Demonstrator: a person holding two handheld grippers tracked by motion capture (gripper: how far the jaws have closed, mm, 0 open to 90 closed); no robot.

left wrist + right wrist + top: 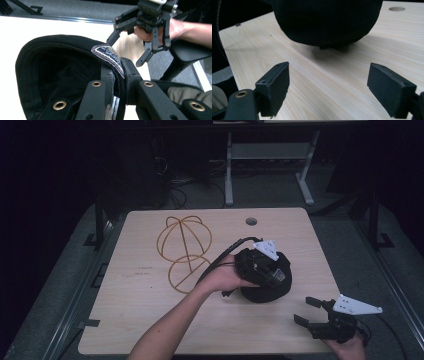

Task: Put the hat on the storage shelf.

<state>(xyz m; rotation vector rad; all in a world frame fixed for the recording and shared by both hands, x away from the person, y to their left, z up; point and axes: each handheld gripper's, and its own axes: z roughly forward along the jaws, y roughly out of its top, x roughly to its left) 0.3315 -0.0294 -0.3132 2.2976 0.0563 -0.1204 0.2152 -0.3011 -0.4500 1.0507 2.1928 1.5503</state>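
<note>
Gripping a black cap (264, 287) by its rim near the table's (150, 320) centre.

High view: left gripper (267, 272) sat on the cap; right gripper (308, 311) waited at five o'clock, jaws wide. Left gripper view: jaws pinched the labelled rim (110, 53). Right gripper view: cap (327, 20) at twelve o'clock. Soft, light fabric probably; the stitched rim seemed the firmest hold.

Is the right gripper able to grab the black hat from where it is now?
Probably yes. The right gripper is open and aimed at the black hat, with bare table between them. The left gripper already pinches its rim.
</note>
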